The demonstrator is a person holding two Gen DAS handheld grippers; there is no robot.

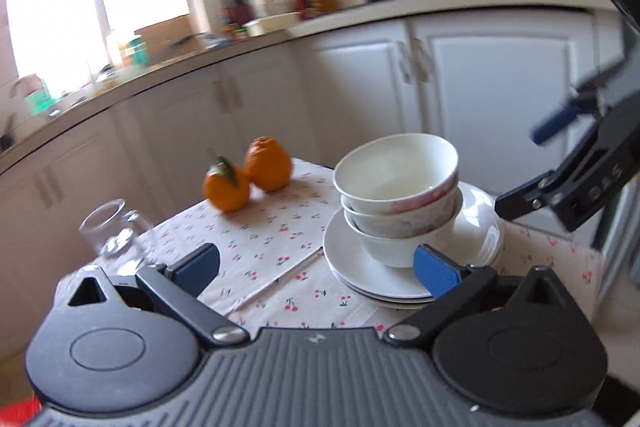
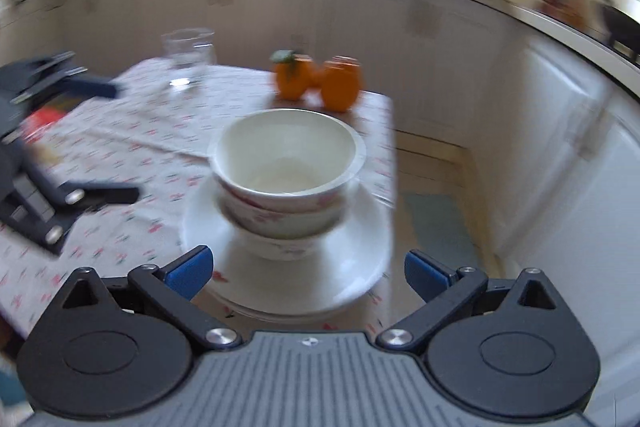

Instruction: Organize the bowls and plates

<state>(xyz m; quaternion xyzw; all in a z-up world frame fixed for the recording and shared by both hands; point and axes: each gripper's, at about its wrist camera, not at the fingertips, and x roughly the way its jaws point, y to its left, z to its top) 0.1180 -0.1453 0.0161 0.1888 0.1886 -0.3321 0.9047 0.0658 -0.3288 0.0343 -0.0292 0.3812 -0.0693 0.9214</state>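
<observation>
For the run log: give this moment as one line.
left gripper: open, empty | right gripper: open, empty | bowls: nested on plates | oranges, glass: on table

Left gripper (image 1: 316,267) and right gripper (image 2: 306,273) both hold their jaws wide apart.

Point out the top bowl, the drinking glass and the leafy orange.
top bowl (image 1: 394,169): left wrist view, inner wall.
drinking glass (image 2: 189,61): right wrist view, its side wall.
leafy orange (image 1: 225,191): left wrist view, front skin below the leaf.
</observation>
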